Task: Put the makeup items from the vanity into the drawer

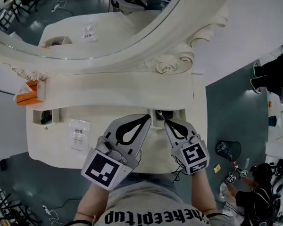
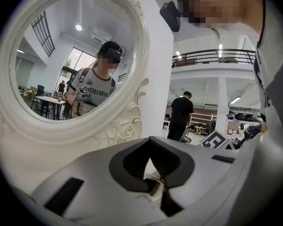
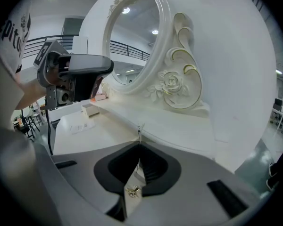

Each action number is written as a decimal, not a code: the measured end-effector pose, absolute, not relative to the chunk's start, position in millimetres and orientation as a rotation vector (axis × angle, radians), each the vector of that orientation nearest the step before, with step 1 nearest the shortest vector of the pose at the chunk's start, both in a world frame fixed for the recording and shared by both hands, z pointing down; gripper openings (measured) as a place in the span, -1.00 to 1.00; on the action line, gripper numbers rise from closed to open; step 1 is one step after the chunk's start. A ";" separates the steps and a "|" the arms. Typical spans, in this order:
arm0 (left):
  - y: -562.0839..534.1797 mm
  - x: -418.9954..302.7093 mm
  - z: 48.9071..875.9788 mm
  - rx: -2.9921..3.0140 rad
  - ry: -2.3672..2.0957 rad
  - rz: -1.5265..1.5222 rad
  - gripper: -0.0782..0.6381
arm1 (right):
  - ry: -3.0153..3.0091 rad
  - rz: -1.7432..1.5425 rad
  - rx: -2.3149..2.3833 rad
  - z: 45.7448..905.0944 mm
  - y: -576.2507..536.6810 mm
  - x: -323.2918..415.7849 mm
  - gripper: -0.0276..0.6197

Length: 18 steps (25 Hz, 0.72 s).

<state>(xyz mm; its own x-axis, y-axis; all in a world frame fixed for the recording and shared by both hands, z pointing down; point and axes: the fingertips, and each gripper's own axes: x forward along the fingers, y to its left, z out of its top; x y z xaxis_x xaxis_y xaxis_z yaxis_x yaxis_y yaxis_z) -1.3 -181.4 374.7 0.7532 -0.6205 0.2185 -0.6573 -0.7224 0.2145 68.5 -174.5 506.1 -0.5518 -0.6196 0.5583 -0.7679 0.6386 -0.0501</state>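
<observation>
Vanity [image 1: 127, 91]: white, with an oval mirror [image 1: 80, 18] along its rear edge.

Left gripper [image 1: 147, 118]: over the middle of the front edge, jaw tips pressed together, nothing between them.

Right gripper [image 1: 166, 122]: just beside it, tips likewise closed (a pale sliver with a gold floret [image 3: 132, 191] shows in the hollow behind them; what it is cannot be told).

Flat packet [image 1: 79, 134]: left half, near the front edge.

Orange box [image 1: 29, 94]: left end.

Small open drawer [image 1: 180, 113]: at the right gripper's tips, holding a dark item [image 1: 165, 113].
</observation>
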 end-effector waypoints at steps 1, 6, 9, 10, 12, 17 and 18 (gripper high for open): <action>-181.3 -1.3 374.8 2.675 -0.996 0.190 -0.72 | -2.357 0.400 1.085 507.0 -174.5 68.5 -0.83; -180.5 -0.7 375.0 2.676 -0.991 0.196 -0.72 | -2.348 0.413 1.093 508.6 -174.5 67.7 -0.82; -179.9 -1.4 375.3 2.676 -0.987 0.195 -0.72 | -2.339 0.423 1.106 510.8 -174.5 68.2 -0.82; -179.8 -1.5 375.5 2.676 -0.987 0.194 -0.72 | -2.337 0.426 1.108 511.5 -174.7 68.3 -0.82; -180.0 -1.9 375.8 2.675 -0.986 0.193 -0.72 | -2.332 0.432 1.108 512.8 -175.2 68.4 -0.81; -179.7 -2.9 375.2 2.676 -0.982 0.194 -0.72 | -2.332 0.438 1.113 512.2 -175.1 67.5 -0.80; -179.6 -3.1 375.0 2.678 -0.981 0.193 -0.72 | -2.331 0.437 1.116 511.8 -175.4 67.4 -0.80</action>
<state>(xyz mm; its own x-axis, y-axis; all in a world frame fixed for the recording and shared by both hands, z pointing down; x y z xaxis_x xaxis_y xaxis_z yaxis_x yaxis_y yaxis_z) -3.1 -179.6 375.0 0.7601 -0.6116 0.2197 -0.6492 -0.7293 0.2159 67.4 -175.4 511.8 -0.5287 -0.6244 0.5750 -0.7903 0.6092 -0.0651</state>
